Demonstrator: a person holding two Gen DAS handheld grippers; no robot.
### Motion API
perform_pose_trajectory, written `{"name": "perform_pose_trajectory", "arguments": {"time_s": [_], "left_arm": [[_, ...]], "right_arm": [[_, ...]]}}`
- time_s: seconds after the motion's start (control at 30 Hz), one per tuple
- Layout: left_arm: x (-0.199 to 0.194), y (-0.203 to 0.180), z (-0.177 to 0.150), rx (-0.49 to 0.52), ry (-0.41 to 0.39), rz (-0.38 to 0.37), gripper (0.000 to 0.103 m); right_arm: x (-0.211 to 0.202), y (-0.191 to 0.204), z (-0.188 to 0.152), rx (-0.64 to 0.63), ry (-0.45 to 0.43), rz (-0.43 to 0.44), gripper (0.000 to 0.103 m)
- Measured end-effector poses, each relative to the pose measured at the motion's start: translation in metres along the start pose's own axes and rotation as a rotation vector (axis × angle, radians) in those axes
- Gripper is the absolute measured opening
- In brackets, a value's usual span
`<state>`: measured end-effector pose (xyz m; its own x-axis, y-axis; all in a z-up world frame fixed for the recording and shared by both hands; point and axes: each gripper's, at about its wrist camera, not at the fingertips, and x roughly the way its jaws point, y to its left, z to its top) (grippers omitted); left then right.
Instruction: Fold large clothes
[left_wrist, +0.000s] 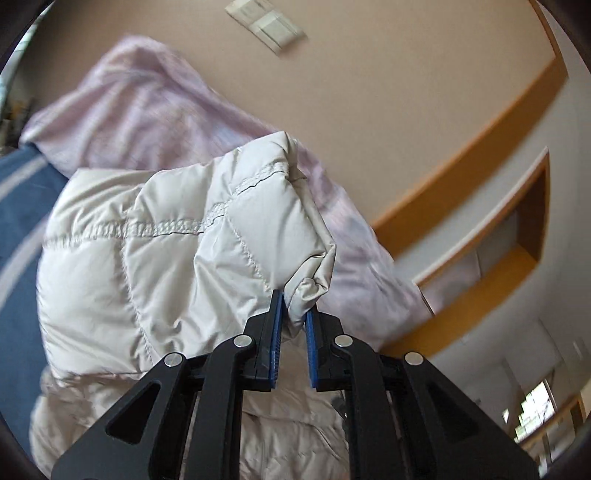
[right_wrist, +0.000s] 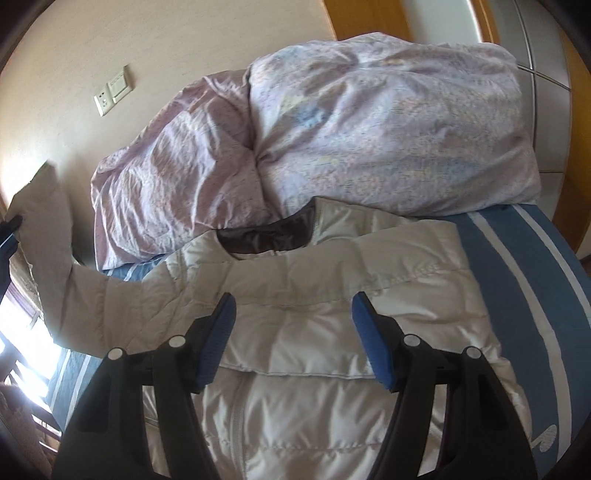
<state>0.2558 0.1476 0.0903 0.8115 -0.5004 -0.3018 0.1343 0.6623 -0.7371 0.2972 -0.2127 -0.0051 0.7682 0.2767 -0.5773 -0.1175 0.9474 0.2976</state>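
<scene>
One sleeve lifted, pinched at the cuff in my left gripper jaws | right gripper jaws spread, hovering over jacket on bed | right side looks folded in, left sleeve and body folds remain

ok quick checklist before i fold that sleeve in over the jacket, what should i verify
1. Left gripper hold on the sleeve cuff: ok, jaws clamped on the fabric.
2. Sleeve lifted off the bed: ok, raised at far left of the right view.
3. Right gripper free: ok, jaws wide open above the jacket, holding nothing.
4. Jacket body flat on the blue bedsheet: ok, slightly wrinkled.
5. Duvet apart from the collar: cannot tell.
6. Other sleeve's position: cannot tell, not visible.
</scene>
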Motion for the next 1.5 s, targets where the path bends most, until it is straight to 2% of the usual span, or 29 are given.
{"name": "perform_pose_trajectory", "arguments": {"time_s": [0.1, 0.2, 0.4, 0.47, 0.5, 0.53, 0.57, 0.6, 0.67, 0.73, 0.77, 0.87, 0.97, 1.07, 1.13, 1.2, 1.3, 1.33, 1.43, 1.5], "left_arm": [[0.033, -0.013, -0.017, 0.021, 0.095, -0.061, 0.011], [0.064, -0.021, -0.038, 0.036, 0.183, -0.090, 0.011], [0.113, -0.021, -0.086, 0.063, 0.337, -0.061, 0.013], [0.133, -0.018, -0.107, 0.077, 0.432, -0.055, 0.027], [0.138, -0.015, -0.115, 0.066, 0.476, -0.068, 0.047], [0.141, -0.013, -0.118, 0.058, 0.504, -0.078, 0.057], [0.139, -0.011, -0.120, 0.050, 0.519, -0.093, 0.077], [0.136, -0.010, -0.117, 0.049, 0.511, -0.106, 0.085], [0.118, -0.009, -0.103, 0.082, 0.463, -0.118, 0.092], [0.099, -0.002, -0.078, 0.134, 0.385, -0.064, 0.096], [0.091, 0.003, -0.070, 0.165, 0.351, -0.020, 0.096], [0.076, 0.025, -0.050, 0.279, 0.251, 0.186, 0.096], [0.067, 0.050, -0.036, 0.325, 0.209, 0.351, 0.096], [0.067, 0.071, -0.028, 0.310, 0.211, 0.422, 0.096], [0.070, 0.078, -0.025, 0.314, 0.210, 0.463, 0.096], [0.070, 0.084, -0.025, 0.326, 0.206, 0.493, 0.096], [0.071, 0.084, -0.026, 0.372, 0.190, 0.531, 0.096], [0.070, 0.083, -0.027, 0.382, 0.189, 0.539, 0.096], [0.073, 0.084, -0.030, 0.401, 0.198, 0.551, 0.096], [0.075, 0.087, -0.030, 0.402, 0.208, 0.554, 0.096]], "right_arm": [[0.002, -0.009, -0.001, 0.019, 0.002, -0.013, 0.066], [0.004, -0.015, -0.003, 0.033, 0.006, -0.021, 0.066], [0.010, -0.027, -0.004, 0.060, 0.008, -0.047, 0.066], [0.014, -0.033, -0.002, 0.080, 0.015, -0.059, 0.066], [0.016, -0.038, -0.002, 0.091, 0.021, -0.063, 0.066], [0.017, -0.042, -0.002, 0.104, 0.027, -0.067, 0.066], [0.017, -0.046, -0.001, 0.116, 0.030, -0.067, 0.066], [0.017, -0.049, 0.000, 0.127, 0.033, -0.063, 0.066], [0.018, -0.057, 0.002, 0.169, 0.053, -0.022, 0.066], [0.023, -0.059, 0.003, 0.199, 0.091, 0.045, 0.066], [0.026, -0.058, 0.003, 0.207, 0.107, 0.068, 0.066], [0.047, -0.053, 0.002, 0.239, 0.196, 0.156, 0.062], [0.071, -0.042, 0.000, 0.246, 0.269, 0.182, 0.058], [0.092, -0.026, -0.002, 0.234, 0.319, 0.216, 0.056], [0.103, -0.013, -0.003, 0.185, 0.344, 0.179, 0.035], [0.099, -0.005, -0.002, 0.166, 0.292, 0.149, 0.015], [0.078, 0.000, 0.005, 0.126, 0.167, 0.092, 0.012], [0.078, -0.001, 0.004, 0.122, 0.158, 0.064, 0.012], [0.098, -0.001, -0.011, 0.090, 0.239, -0.041, 0.015], [0.102, 0.006, -0.017, 0.024, 0.248, -0.105, 0.026]]}}
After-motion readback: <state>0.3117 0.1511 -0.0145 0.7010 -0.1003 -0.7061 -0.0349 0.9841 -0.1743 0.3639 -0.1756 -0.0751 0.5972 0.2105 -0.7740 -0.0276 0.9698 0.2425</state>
